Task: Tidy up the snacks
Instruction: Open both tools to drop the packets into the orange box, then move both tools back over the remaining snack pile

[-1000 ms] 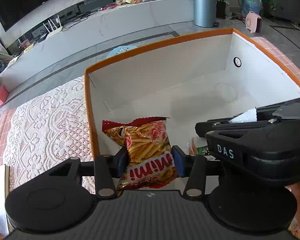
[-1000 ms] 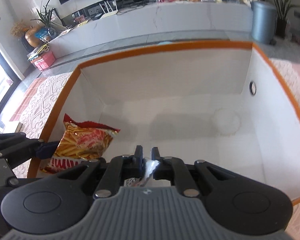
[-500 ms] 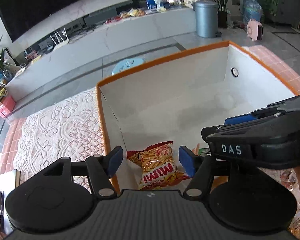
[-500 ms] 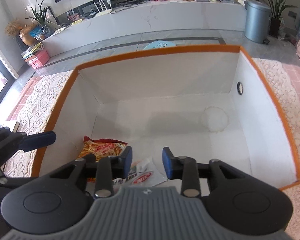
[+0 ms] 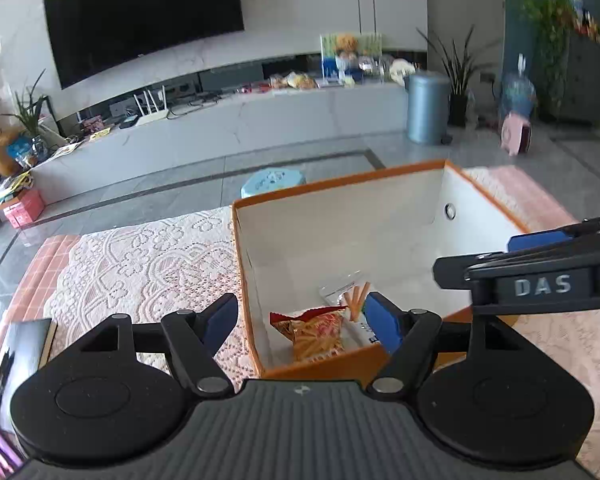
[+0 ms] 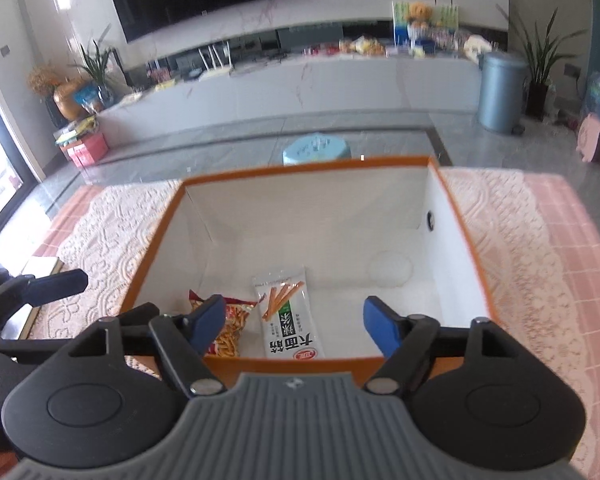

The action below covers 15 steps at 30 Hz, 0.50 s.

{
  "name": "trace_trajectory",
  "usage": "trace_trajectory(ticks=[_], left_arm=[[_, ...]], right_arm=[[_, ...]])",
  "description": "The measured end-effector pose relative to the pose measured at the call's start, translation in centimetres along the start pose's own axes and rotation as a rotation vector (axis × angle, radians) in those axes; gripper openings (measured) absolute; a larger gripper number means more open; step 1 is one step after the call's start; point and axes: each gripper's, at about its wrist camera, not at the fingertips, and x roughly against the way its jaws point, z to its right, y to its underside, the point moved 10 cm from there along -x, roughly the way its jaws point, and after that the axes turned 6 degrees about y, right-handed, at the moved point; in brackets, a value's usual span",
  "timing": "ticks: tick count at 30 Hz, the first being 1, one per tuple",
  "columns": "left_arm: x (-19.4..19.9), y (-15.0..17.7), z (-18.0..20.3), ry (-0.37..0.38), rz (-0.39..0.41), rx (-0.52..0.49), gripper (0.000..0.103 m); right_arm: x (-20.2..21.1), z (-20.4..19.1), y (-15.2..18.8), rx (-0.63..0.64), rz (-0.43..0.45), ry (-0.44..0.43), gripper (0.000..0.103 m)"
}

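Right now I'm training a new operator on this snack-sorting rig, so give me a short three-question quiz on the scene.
1. True or false: the red-and-yellow fries snack bag lies inside the orange-rimmed white box.
2. Which lies nearer the box's middle: the fries bag or the white packet printed with orange sticks?
3. Fill in: neither the left gripper nor the right gripper holds a ____.

Key: 1 true; 2 the white packet; 3 snack (jaws opening, empty).

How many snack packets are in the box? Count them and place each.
2. The red chip bag lies in the near-left corner of the orange box; the white stick-snack packet lies just to its right. Others may hide behind the near wall.
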Motion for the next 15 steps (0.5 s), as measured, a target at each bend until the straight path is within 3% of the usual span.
trace_trajectory(ticks=[5, 11, 15], left_arm=[[3.0, 0.7, 0.1, 0.021, 0.057, 0.069, 0.086], [6.2, 2.1, 1.2, 0.057, 0.09, 0.101, 0.086], [7.8, 3.7, 1.7, 0.091, 0.077, 0.107, 0.086]], right_arm=[[4.5, 0.9, 1.0, 0.003, 0.089, 0.013, 0.089], [9.0, 1.6, 3.9, -0.024, 0.156, 0.019, 0.095], [10.7, 1.7, 6.6, -0.021, 0.148, 0.039, 0.096]])
